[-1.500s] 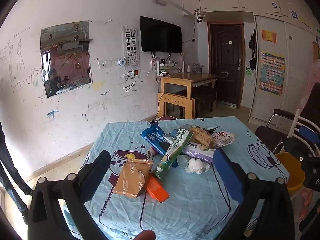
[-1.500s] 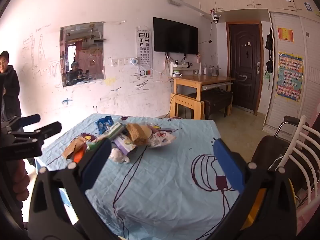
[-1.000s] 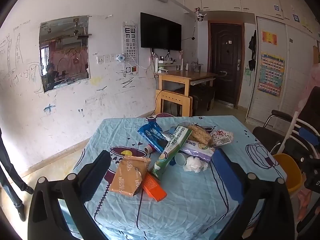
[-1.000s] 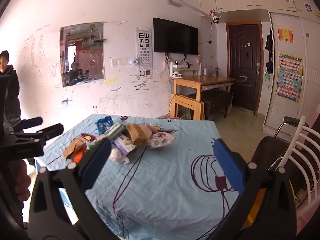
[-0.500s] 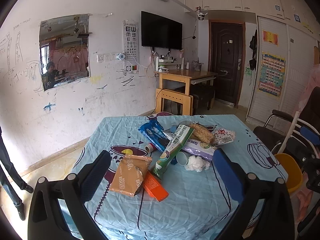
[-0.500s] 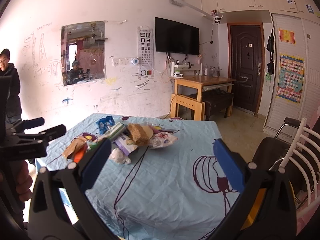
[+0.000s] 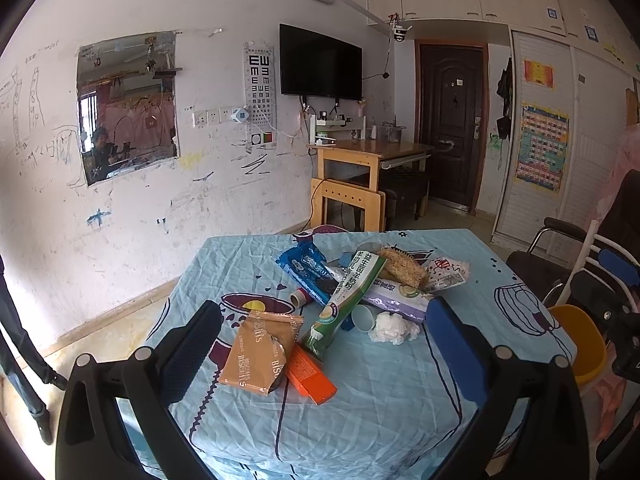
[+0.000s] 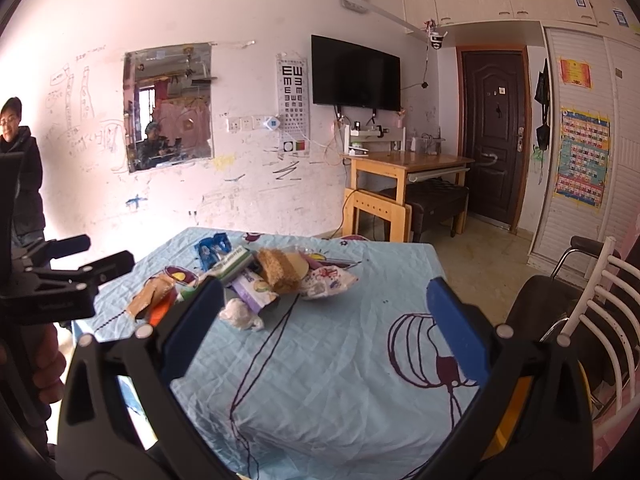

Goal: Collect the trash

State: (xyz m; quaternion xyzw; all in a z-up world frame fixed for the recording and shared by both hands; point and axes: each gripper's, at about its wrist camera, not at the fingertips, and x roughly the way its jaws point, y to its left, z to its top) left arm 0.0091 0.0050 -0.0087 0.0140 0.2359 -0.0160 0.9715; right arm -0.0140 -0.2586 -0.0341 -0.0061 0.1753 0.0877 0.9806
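The trash heap (image 7: 352,300) lies ahead of the left gripper (image 7: 320,344), nearer than the right gripper (image 8: 320,320). Both jaws gape, holding nothing.

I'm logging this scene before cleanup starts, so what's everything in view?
biscuit pack: 1, brown, table's near left
orange box: 1, orange, beside the biscuit pack
green tube: 1, green-white, pile centre
blue wrapper: 1, blue, pile's far left
tissue wad: 1, white, pile's near right
purple pack: 1, lilac, under the pile
tablecloth: 1, light blue
yellow bin: 1, right of table
TV: 1, black, wall
desk: 1, wooden, by wall
left gripper: open, empty
right gripper: open, empty
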